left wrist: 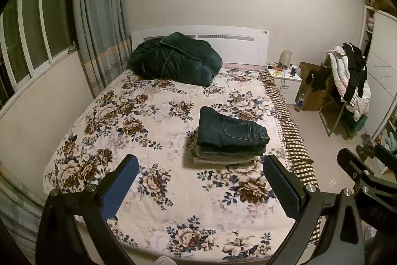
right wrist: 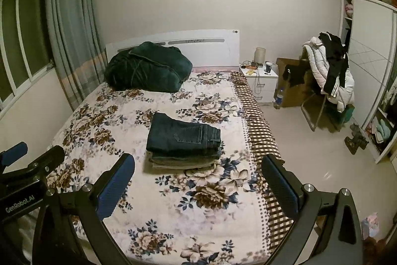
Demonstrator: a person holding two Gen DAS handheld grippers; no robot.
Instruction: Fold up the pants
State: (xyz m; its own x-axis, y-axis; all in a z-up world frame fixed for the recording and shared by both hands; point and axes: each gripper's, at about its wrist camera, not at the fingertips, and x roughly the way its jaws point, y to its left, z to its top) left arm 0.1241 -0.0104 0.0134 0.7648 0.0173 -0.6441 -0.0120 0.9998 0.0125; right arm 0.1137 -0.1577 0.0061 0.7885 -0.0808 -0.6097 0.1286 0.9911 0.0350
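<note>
Lying folded on top of a short stack of other folded garments [left wrist: 227,157], the dark blue denim pants [left wrist: 232,132] sit right of centre in the left wrist view and just left of centre in the right wrist view [right wrist: 182,135], a back pocket facing up. The stack rests on a white bedspread printed with brown and blue flowers [left wrist: 139,131], toward the side of the bed edged with a brown-and-cream checked sheet [left wrist: 292,131].

Low in its own frame, the left gripper [left wrist: 201,184] has its black fingers with blue pads spread wide, nothing between them, well short of the stack. The right gripper [right wrist: 198,184] is likewise wide apart and empty, hanging over the near part of the bed. Each shows at the edge of the other's view.

At the upper centre-left a bundled dark green velvet blanket [left wrist: 173,61] leans against the white headboard [left wrist: 238,44]. A white bedside cabinet [left wrist: 285,81] with small clutter stands right of the bed, then a brown cardboard box [left wrist: 315,91] and a chair draped with a white puffer jacket and black clothes [left wrist: 349,81]. Grey-green striped curtains [left wrist: 99,16] hang at the upper left beside a window.
</note>
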